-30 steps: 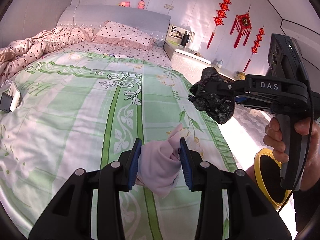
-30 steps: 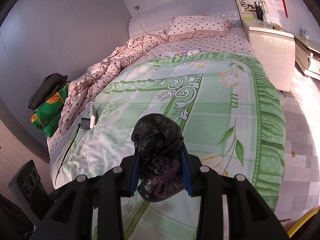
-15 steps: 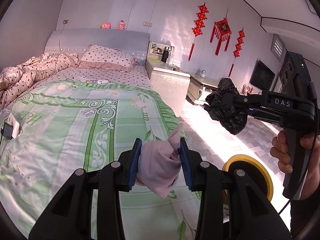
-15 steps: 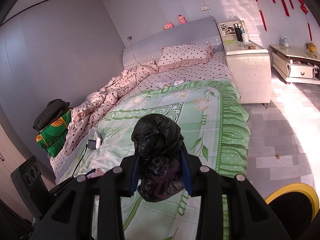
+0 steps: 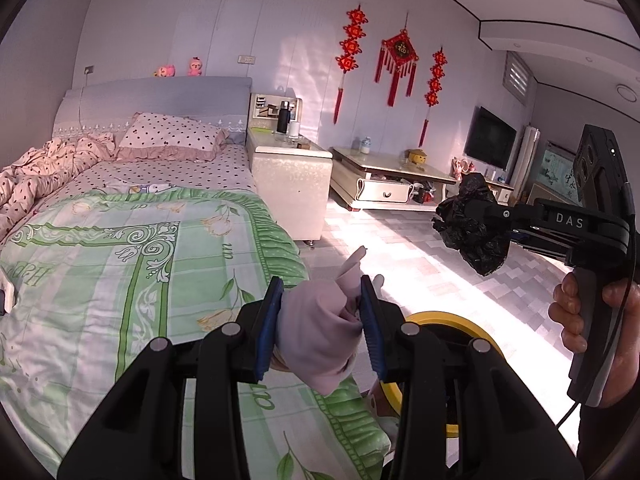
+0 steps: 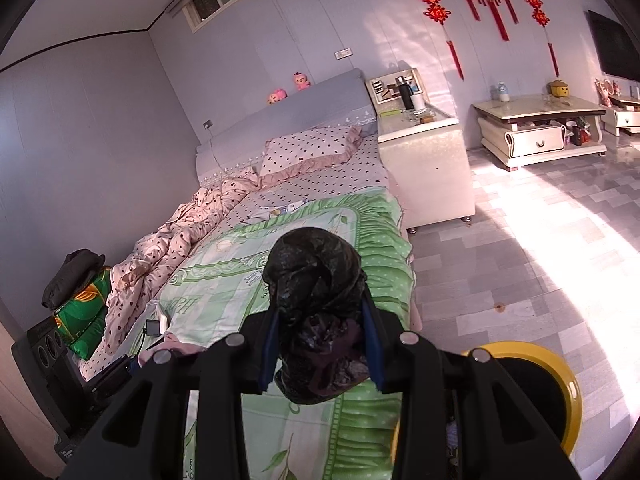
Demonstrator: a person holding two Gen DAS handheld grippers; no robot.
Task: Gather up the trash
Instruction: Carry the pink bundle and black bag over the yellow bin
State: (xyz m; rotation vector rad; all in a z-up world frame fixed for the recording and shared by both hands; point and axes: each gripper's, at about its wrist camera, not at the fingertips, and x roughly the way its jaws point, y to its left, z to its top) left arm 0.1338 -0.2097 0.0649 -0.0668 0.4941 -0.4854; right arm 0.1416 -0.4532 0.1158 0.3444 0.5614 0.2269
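left wrist view: both loads hang over the bed's foot, with the bin below and to the right

left wrist view, nearest first: the left gripper (image 5: 322, 320) has its blue pads closed against a bunched pale pink wad (image 5: 320, 330), which fills the gap between them and sags out below. just behind and under the right-hand finger the yellow-rimmed bin (image 5: 460, 320) shows as an arc of rim on the floor, tight against the foot of the bed (image 5: 120, 240). so the bin lies down and to the right of this tool, mostly hidden by the gripper body, and very near it.

further out on the right, the right hand (image 5: 592, 316) holds the other handle, and its right gripper (image 5: 478, 220) is clamped on a crumpled black plastic bag (image 5: 472, 228), held up in the air above the floor and well above the rim.

in the right wrist view the same bag (image 6: 318, 304) bulges between that tool's pads, and the bin's rim (image 6: 560, 364) curves in at the lower right, again below and to the right of the tool, its opening dark.

as a judgement, both pieces of trash are gathered and the step in hand is carrying them to the bin. the move turns on the drop line: each gripper needs to come right and down until its load is over the opening. the left looks nearer the rim and lower; the right has more height to lose.

beyond stand the white nightstand (image 5: 288, 188) and the red wall knots (image 5: 400, 64).
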